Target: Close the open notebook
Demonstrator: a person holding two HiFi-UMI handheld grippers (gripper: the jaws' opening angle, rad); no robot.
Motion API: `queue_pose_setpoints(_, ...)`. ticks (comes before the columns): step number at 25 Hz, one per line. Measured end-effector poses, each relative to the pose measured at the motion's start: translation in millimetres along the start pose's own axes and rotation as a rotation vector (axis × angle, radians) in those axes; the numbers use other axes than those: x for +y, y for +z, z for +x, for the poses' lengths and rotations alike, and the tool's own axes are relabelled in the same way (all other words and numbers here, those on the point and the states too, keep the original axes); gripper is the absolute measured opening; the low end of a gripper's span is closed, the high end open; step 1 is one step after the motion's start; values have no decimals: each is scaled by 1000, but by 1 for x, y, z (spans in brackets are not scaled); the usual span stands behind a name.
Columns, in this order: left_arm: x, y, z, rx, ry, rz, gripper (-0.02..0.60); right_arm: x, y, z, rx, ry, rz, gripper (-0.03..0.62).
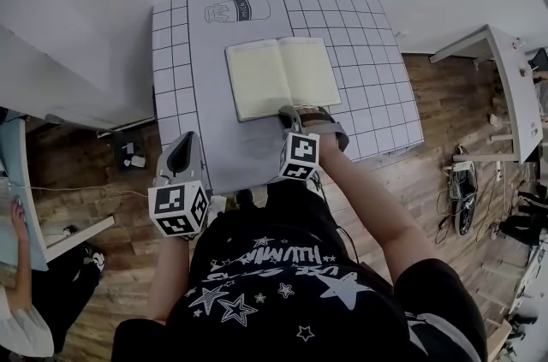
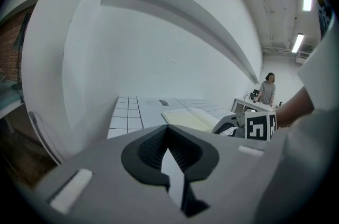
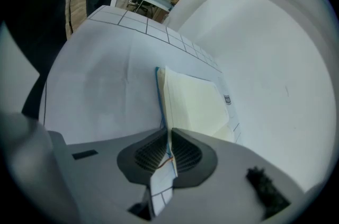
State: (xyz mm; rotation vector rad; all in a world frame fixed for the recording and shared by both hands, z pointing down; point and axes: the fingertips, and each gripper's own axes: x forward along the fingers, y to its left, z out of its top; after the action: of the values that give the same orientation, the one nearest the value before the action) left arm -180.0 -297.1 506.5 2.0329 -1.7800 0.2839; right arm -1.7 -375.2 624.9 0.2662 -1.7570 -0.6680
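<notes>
Hovering over the table's (image 1: 174, 86) near left edge, the left gripper (image 1: 181, 148) has its jaws pressed together with nothing between them. Just to its right, the right gripper (image 1: 301, 114) points steeply down at the notebook (image 1: 281, 75) — its jaws are nearly together, pinching the near edge of the right-hand half. The notebook lies open mid-table, cream pages up. Beyond it — a bottle drawing (image 1: 237, 10) near the table's far edge.
</notes>
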Motion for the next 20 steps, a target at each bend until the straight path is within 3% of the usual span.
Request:
queue_pose_setpoints(3, 1, 0, -2, -2, -3, -14, 9, -2, 1, -4, -11, -14, 17, 32)
queue_pose_setpoints(6, 0, 1, -3, -5, -11, -15, 9, -10, 3, -12, -51, -42, 112, 29)
queue_pose_setpoints(20, -9, 5, -2, -11, -49, 15, 9, -42, -24, -45, -231, -188, 904, 23)
